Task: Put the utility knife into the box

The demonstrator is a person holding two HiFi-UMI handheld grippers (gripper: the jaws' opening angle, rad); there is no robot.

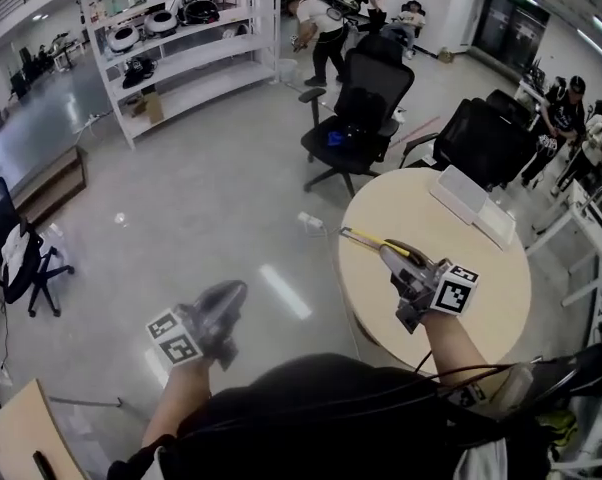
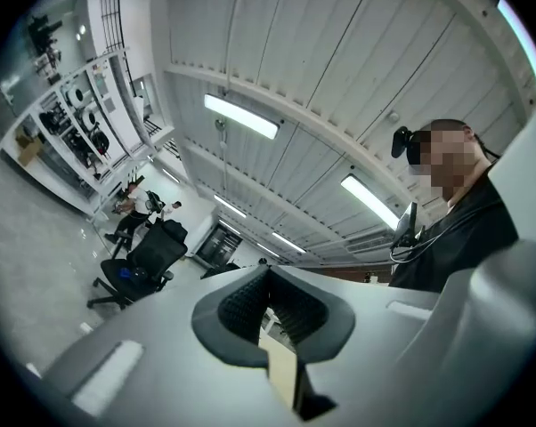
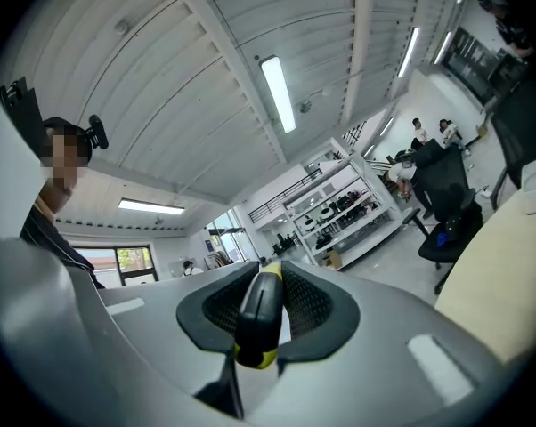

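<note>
since the right gripper [image 1: 393,256] is pinching the knife [image 3: 257,314] by its handle, end poking toward 10 o'clock over the table [image 1: 381,308], i'd guess it's light, stiff, slightly slick, so grab mid-body. left gripper [image 1: 233,293] is closed, empty.

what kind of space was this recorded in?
Probably a big open lab or office-style workroom. A white shelving rack holds equipment, black office chairs stand on the polished floor by a round table, and people are working at the far end.
</note>
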